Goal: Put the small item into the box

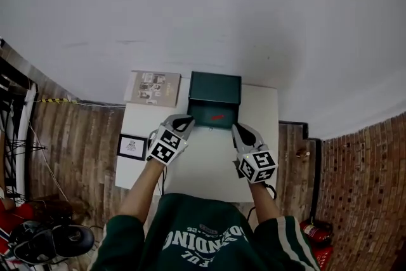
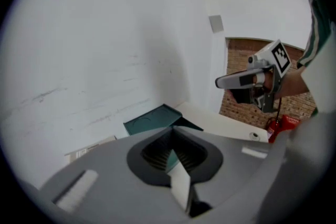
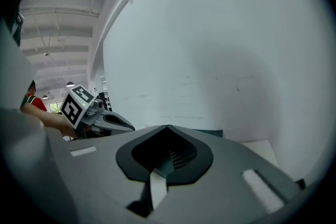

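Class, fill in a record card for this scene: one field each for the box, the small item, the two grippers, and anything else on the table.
Box: dark green rectangular box, open, lid raised at the back, at the far edge of the white table
Item: small red item, lying inside the box
Left: left gripper, jaws together, nothing between them, at the box's near left corner
Right: right gripper, jaws together, nothing between them, at the box's near right corner
Other: printed booklet, flat on the table, left of the box
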`<state>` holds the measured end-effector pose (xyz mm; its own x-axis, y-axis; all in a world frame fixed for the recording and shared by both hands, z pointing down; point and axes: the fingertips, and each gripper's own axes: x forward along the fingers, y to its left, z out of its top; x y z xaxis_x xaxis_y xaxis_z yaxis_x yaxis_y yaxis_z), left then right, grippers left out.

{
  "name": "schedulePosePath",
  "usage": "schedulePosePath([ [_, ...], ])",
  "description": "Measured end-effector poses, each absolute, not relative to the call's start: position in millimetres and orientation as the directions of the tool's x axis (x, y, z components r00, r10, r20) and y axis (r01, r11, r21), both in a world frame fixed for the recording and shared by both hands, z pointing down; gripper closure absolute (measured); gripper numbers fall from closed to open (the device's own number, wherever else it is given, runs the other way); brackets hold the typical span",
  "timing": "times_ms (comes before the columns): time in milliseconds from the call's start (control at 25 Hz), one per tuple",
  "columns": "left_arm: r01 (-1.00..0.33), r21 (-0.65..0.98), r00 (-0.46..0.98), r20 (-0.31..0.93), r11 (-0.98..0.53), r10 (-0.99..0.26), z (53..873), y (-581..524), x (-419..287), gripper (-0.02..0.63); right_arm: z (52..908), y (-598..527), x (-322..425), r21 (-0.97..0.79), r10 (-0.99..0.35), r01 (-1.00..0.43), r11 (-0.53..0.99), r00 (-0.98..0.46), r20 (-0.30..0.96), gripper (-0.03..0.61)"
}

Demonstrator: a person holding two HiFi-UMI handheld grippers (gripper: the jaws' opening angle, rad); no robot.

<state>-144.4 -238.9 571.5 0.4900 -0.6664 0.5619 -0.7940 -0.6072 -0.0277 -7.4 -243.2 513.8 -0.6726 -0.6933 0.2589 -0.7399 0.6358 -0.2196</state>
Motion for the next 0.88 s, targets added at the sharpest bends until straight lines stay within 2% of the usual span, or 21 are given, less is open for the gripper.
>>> schedulePosePath([
  [560, -0.883, 0.006, 0.443, 0.346, -0.470, -0.827, 513, -218, -183, 0.561, 489, -240, -23, -0.176, -0.697, -0.728, 0.663, -0.685, 0.212, 0.577],
  [880, -0.883, 0.027, 0.450, 0.332, -0.469, -0.829, 513, -218, -186, 0.561, 492, -236, -24, -0.163, -0.697, -0.728, 0.665, -0.685, 0.214, 0.577],
])
